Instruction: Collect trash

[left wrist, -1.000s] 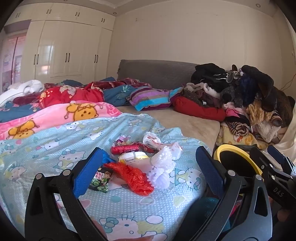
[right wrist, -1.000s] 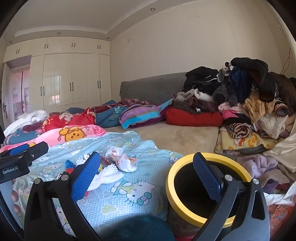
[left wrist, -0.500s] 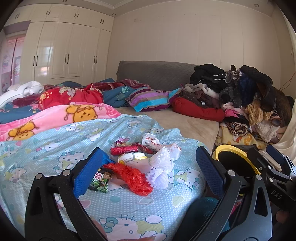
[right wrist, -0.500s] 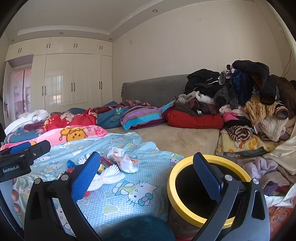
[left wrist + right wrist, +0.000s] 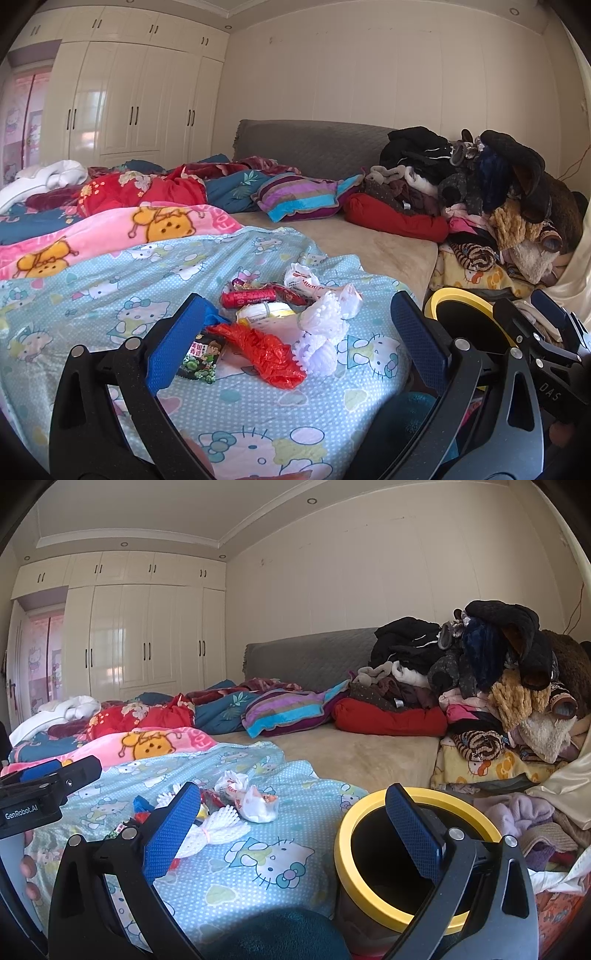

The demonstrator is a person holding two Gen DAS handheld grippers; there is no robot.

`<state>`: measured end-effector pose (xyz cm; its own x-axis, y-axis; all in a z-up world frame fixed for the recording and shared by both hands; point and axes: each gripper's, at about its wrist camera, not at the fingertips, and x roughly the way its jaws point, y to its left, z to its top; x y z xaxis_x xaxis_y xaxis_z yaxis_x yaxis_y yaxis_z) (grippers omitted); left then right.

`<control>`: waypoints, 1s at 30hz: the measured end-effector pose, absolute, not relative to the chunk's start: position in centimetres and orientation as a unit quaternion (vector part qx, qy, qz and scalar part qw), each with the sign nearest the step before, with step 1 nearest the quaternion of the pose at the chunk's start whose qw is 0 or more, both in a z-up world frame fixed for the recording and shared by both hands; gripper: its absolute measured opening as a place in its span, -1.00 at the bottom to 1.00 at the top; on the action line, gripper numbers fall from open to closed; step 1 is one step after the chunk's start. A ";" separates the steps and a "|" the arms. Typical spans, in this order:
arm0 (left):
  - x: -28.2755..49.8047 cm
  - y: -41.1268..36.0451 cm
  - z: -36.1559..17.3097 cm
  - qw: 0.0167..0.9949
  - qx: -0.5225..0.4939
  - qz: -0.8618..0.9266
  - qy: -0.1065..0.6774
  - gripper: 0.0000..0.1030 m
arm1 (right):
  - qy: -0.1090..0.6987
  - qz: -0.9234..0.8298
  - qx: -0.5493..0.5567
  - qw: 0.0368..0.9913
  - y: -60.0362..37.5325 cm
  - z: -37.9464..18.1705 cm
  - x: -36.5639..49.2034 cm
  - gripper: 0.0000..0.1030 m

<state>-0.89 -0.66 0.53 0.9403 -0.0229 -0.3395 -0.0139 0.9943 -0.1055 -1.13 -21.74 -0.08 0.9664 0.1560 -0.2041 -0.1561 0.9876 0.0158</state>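
**Mei:** Litter lay in one loose cluster on the near part of the pale blue cat-print blanket [image 5: 110,280]. How should the pickup have gone?

**Tao:** I'd judge the left gripper [image 5: 295,332] was the one to use. Its blue pads stood wide apart, holding nothing, with the pile framed between them. Taking one piece at a time looked wisest, nearest first: the crumpled red plastic bag [image 5: 266,350], pinched at its bunched middle so it wouldn't slip.

**Mei:** And the rest?

**Tao:** Just left of the bag sat a dark glossy snack packet [image 5: 201,360], flat and slick, so probably best caught by an edge. Farther off lay a red tube-shaped wrapper [image 5: 249,297], a squat white and yellow item [image 5: 264,312] I couldn't identify, and two crumpled white wrappers [image 5: 314,282]. To the right, white foam netting [image 5: 321,332], knobbly and springy, would likely squash under the pads.

**Mei:** Where did it all need to go?

**Tao:** Into the yellow-rimmed bin [image 5: 373,893], a round tub with a dark inside, just off the blanket's right edge. The right gripper [image 5: 291,830] hung with one pad over its rim, also spread wide and empty.

**Mei:** Any risk?

**Tao:** The blanket was soft and rumpled. A deep pinch might have snagged cloth along with the litter, so a shallow bite seemed safer.
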 end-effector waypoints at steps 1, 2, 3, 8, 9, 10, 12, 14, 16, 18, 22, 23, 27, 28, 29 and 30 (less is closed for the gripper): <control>-0.8 -0.6 0.5 0.983 -0.054 -0.003 0.173 0.79 | 0.104 0.079 -0.001 0.991 -21.7 -0.1 -1.1 0.88; -0.8 -0.6 0.4 0.983 -0.054 -0.003 0.173 0.79 | 0.105 0.079 -0.001 0.991 -21.7 -0.1 -1.1 0.88; -0.9 -0.6 0.4 0.984 -0.054 -0.002 0.173 0.79 | 0.105 0.078 -0.001 0.991 -21.7 -0.2 -1.1 0.88; -0.8 -0.6 0.4 0.983 -0.054 -0.003 0.173 0.79 | 0.107 0.080 0.000 0.991 -21.6 -0.5 -1.1 0.88; -0.9 -0.6 0.4 0.983 -0.054 -0.003 0.173 0.79 | 0.106 0.080 0.000 0.991 -21.6 -0.5 -1.1 0.88; -0.9 -0.5 0.3 0.983 -0.054 -0.003 0.173 0.79 | 0.107 0.080 -0.001 0.991 -21.6 -0.5 -1.1 0.88; -0.9 -0.6 0.4 0.984 -0.054 -0.003 0.172 0.79 | 0.107 0.080 -0.001 0.991 -21.6 -0.6 -1.1 0.88; -0.8 -0.5 0.3 0.983 -0.055 -0.003 0.173 0.79 | 0.108 0.080 -0.001 0.991 -21.6 -0.6 -1.1 0.88; -0.8 -0.5 0.3 0.983 -0.054 -0.003 0.173 0.79 | 0.110 0.080 0.000 0.991 -21.7 -0.7 -1.1 0.88; -0.8 -0.5 0.3 0.983 -0.054 -0.002 0.176 0.79 | 0.111 0.081 -0.001 0.991 -21.7 -0.8 -1.1 0.88; -0.7 0.0 -0.1 0.980 -0.060 0.003 0.187 0.79 | 0.117 0.090 -0.004 0.989 -21.4 -1.1 -0.9 0.88; -0.6 0.3 -0.3 0.980 -0.062 0.006 0.190 0.79 | 0.120 0.098 -0.006 0.988 -21.2 -1.2 -0.8 0.88; 0.0 1.9 -1.0 0.977 -0.078 0.023 0.197 0.79 | 0.137 0.136 -0.017 0.981 -20.0 -1.4 0.1 0.88; 0.0 2.2 -1.0 0.977 -0.080 0.028 0.197 0.79 | 0.140 0.146 -0.020 0.979 -19.6 -1.4 0.3 0.88; 0.2 2.7 -0.9 0.976 -0.082 0.033 0.197 0.79 | 0.141 0.153 -0.022 0.978 -19.2 -1.4 0.5 0.88; 0.2 3.1 -0.9 0.976 -0.084 0.038 0.196 0.79 | 0.144 0.163 -0.024 0.976 -18.6 -1.4 0.8 0.88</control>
